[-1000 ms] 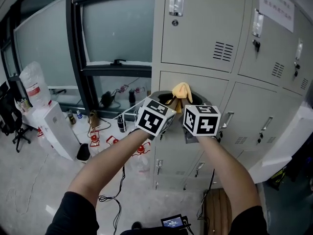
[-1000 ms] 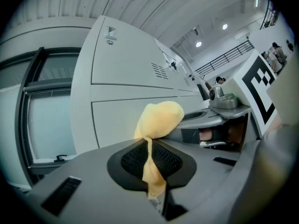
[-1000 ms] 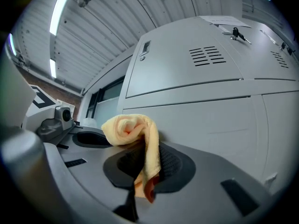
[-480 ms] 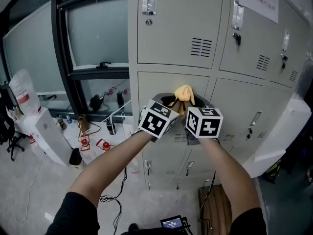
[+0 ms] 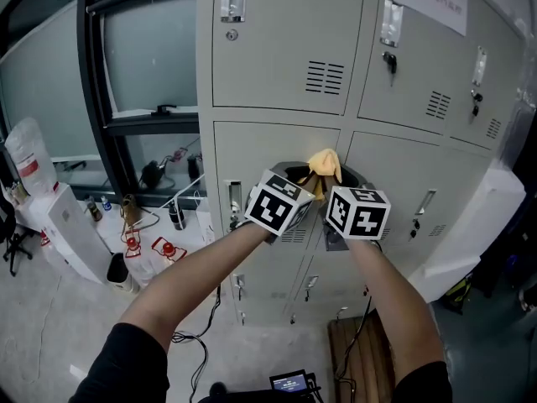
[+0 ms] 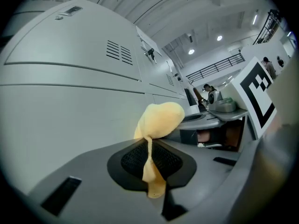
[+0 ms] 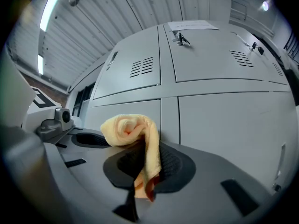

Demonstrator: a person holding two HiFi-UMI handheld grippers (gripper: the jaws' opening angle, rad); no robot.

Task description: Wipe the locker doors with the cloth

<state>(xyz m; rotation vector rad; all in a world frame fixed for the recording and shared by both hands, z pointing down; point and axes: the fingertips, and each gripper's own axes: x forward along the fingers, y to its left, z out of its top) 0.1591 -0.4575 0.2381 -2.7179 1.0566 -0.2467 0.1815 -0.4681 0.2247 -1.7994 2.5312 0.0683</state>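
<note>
In the head view, the left gripper (image 5: 299, 183) and right gripper (image 5: 337, 180) sit side by side at frame centre. Both point level at the grey locker doors (image 5: 260, 154). The yellow cloth (image 5: 325, 163) bunches just above their tips, over the seam between two middle-row doors. Sharing one wad between two tools probably lets the person press it more firmly and evenly.

In the left gripper view, the jaws at lower centre are pinched together on a thin twisted strand of the cloth (image 6: 159, 119). Its bulk balloons out past the tips, so soft fabric rather than hard plastic would meet the door filling the left of the frame.

In the right gripper view, the jaws are clamped on a thicker fold. The rolled cloth (image 7: 127, 127) stands left of centre before the doors. Whether it touches the metal cannot be told.
</note>
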